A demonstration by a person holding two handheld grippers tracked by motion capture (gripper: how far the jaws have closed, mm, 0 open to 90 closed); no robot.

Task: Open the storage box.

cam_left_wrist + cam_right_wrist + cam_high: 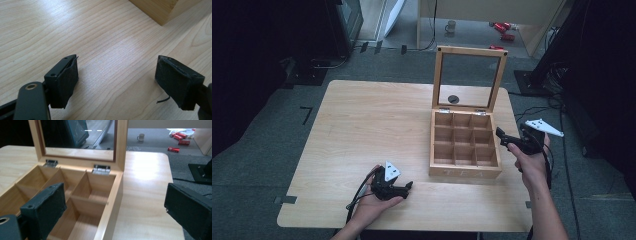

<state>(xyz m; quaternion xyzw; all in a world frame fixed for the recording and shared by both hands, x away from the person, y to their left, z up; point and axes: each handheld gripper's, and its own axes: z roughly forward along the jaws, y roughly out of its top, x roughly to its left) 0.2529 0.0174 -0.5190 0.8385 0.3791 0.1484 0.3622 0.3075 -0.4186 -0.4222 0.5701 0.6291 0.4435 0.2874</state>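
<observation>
The light wooden compartment box (pixel 465 145), glass lid (pixel 469 80) upright, is looking rigid, probably light. The right gripper (pixel 504 138), jaws wide, empty, is nearing its side wall; the left gripper (pixel 407 187) is resting wide, empty.

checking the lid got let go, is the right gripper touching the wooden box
Apart. In the right gripper view the open right gripper has bare air round both pads, and the wooden box wall passes between them untouched.

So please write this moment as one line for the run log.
box: lid up, compartments empty | left tongs: open, on table | right tongs: open, at box's right side
</observation>
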